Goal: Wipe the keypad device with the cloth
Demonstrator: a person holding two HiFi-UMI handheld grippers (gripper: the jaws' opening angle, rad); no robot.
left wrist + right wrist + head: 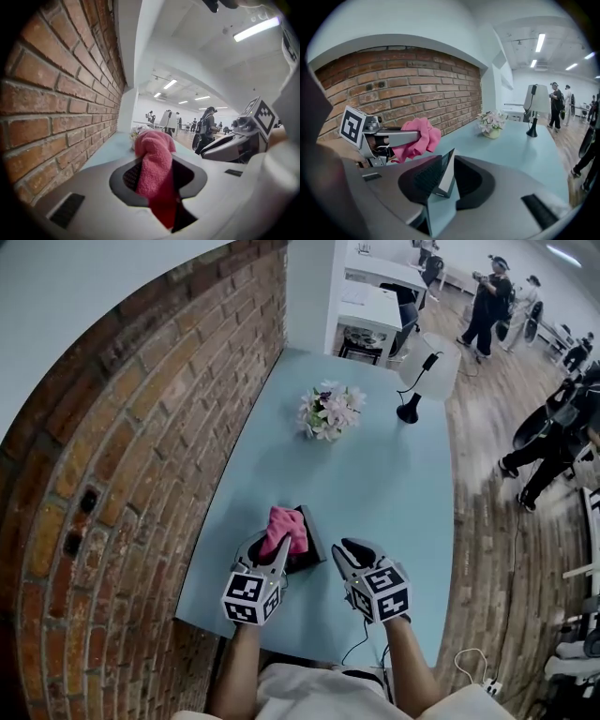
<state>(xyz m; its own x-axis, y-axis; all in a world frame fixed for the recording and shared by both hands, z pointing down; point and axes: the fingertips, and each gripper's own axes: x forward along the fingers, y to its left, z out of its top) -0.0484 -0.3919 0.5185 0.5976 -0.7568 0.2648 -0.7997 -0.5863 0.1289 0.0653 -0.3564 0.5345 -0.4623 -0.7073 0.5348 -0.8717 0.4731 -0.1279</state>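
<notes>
Though cloth (pixel 286 527) masks it overhead, right tool (pixel 450 174) grips keypad device (pixel 447 182).

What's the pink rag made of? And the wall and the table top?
The pink cloth looks like soft, fuzzy fabric, maybe microfibre: it bunches up and shows a nubby weave. The wall is rough red brick with pale mortar lines. The table top is smooth, matte pale blue, perhaps laminate or paint; I can't tell which.

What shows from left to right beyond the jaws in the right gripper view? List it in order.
In order: crumpled pink cloth → pot of pale pink and white flowers → white-shaded table lamp on a black stem → standing person in dark clothes.
</notes>
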